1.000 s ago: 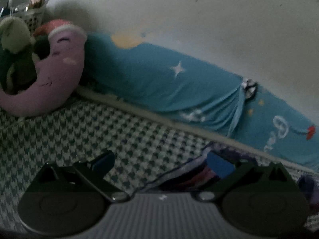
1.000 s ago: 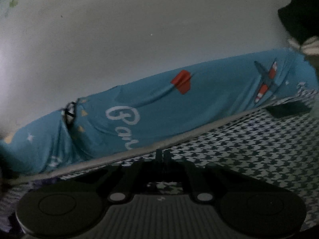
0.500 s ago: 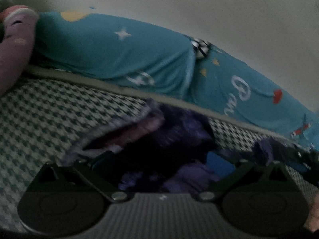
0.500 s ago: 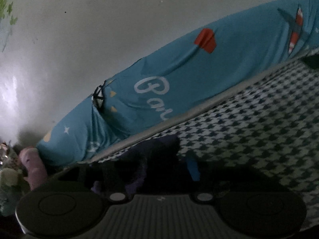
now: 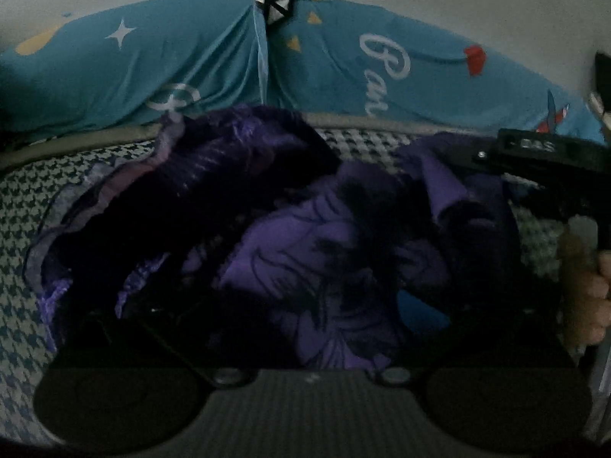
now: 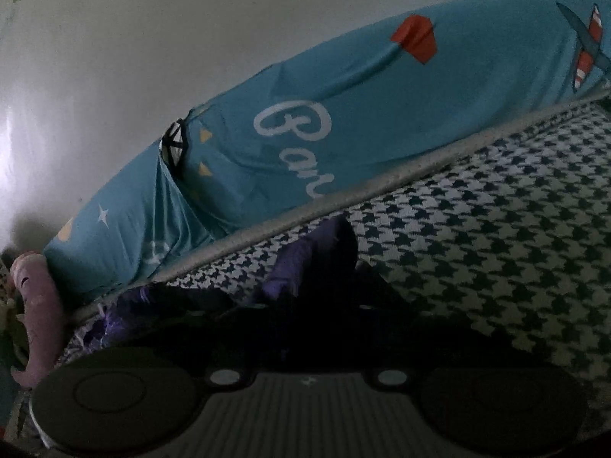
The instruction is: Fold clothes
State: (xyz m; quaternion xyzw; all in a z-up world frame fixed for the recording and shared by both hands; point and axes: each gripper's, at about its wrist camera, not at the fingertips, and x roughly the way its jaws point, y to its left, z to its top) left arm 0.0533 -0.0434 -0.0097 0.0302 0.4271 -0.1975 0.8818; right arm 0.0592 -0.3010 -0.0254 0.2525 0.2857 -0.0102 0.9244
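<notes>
Houndstooth bedding covers the bed you are working on, with a teal printed cushion along the pale wall behind it.

From your left wrist view, the purple garment lies crumpled on the bed in a loose heap, filling the space ahead of your left gripper. Its fingers are lost in the dark, though one blue pad shows far to the right, so the jaws look spread, with cloth lying between them but not pinched. Your other hand shows at the right edge, holding the right tool.

From your right wrist view, your right gripper sits low over a purple fold of the same garment, near the bed's piped edge. Its jaws are closing with cloth between them; whether the pads already press on it is too dark to tell. A pink plush toy lies far left.

Watch for grabbing several layers at once: in a heap this bunched, a blind pinch could lift a wad instead of an edge, and the fold would come out crooked.
</notes>
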